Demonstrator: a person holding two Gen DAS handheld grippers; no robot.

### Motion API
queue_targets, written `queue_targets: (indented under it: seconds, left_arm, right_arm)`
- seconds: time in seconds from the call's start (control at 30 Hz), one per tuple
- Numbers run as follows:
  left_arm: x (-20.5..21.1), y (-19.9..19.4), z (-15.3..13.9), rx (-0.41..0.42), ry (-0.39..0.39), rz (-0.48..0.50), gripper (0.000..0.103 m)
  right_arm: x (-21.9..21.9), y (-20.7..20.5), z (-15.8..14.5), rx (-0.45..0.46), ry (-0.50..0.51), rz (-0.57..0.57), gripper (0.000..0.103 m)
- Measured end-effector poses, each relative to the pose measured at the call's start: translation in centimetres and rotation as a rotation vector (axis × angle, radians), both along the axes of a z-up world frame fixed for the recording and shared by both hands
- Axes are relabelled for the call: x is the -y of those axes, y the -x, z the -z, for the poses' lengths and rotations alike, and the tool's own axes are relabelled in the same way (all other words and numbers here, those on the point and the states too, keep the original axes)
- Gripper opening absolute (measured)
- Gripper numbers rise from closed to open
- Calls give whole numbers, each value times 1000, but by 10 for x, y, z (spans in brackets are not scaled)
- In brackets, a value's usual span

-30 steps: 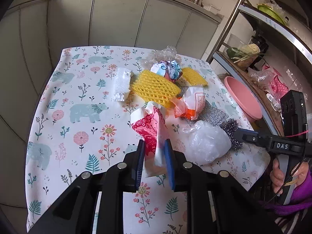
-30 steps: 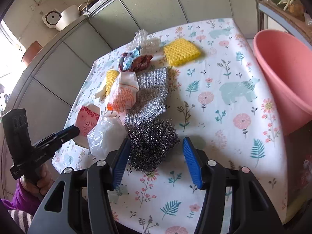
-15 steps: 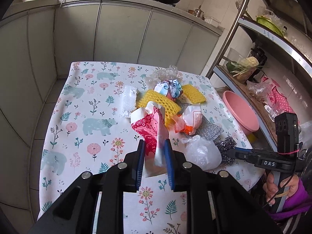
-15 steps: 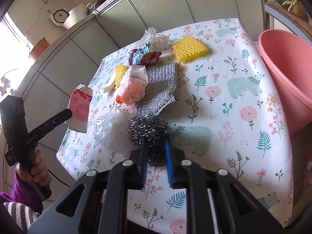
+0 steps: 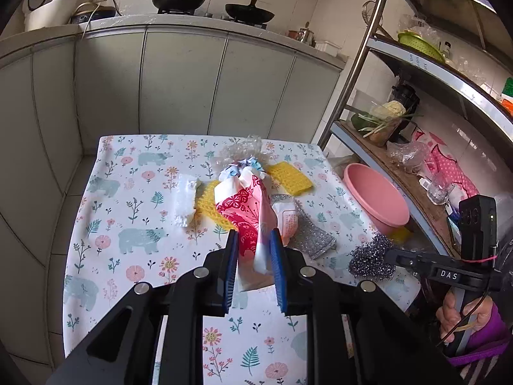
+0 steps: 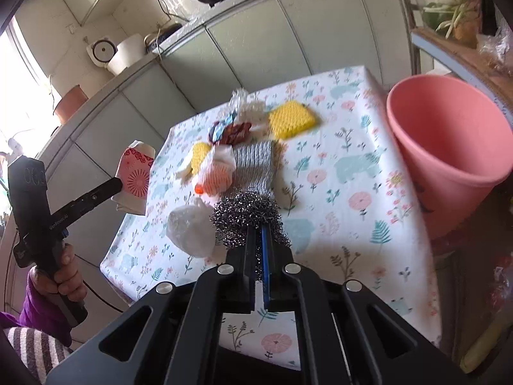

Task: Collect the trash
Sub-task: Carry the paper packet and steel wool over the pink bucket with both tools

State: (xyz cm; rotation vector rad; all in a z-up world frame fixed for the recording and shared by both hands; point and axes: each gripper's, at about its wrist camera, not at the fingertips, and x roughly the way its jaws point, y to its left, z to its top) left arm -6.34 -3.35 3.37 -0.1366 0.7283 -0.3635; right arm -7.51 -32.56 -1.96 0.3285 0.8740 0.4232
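Left gripper (image 5: 253, 250) was clamped on a red-and-white paper cup (image 5: 247, 215), lifted above the floral tablecloth (image 5: 128, 224). Right gripper (image 6: 259, 240) was clenched on a steel-wool scrubber (image 6: 247, 211) near the tablecloth's front edge, bare cloth between it and the pink bucket (image 6: 449, 147) beyond the right edge.

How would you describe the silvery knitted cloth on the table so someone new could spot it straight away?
Start at the flowered tablecloth beside the pink basin. In the heap of litter at its middle, look just behind the steel wool ball held in the right gripper. The silvery knitted cloth lies flat there, the only grey, glittery ribbed rectangle, unlike the yellow scrub pads and crumpled plastic around it.
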Motion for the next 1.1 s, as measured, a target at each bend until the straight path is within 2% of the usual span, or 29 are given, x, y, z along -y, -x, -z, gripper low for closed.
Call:
queue_targets:
  seconds: [0.27, 0.6, 0.83, 1.1]
  left_arm:
    - [52, -14, -20, 39, 28, 112, 19]
    - [164, -49, -33, 85, 30, 284, 19]
    - [236, -82, -17, 67, 14, 359, 19]
    - [296, -119, 17, 4, -5, 410, 19]
  right_arm:
    - [49, 4, -26, 99, 20, 159, 4]
    - [110, -3, -33, 141, 81, 362, 4]
    - [141, -26, -27, 147, 123, 481, 4]
    - [168, -62, 1, 79, 168, 560, 4]
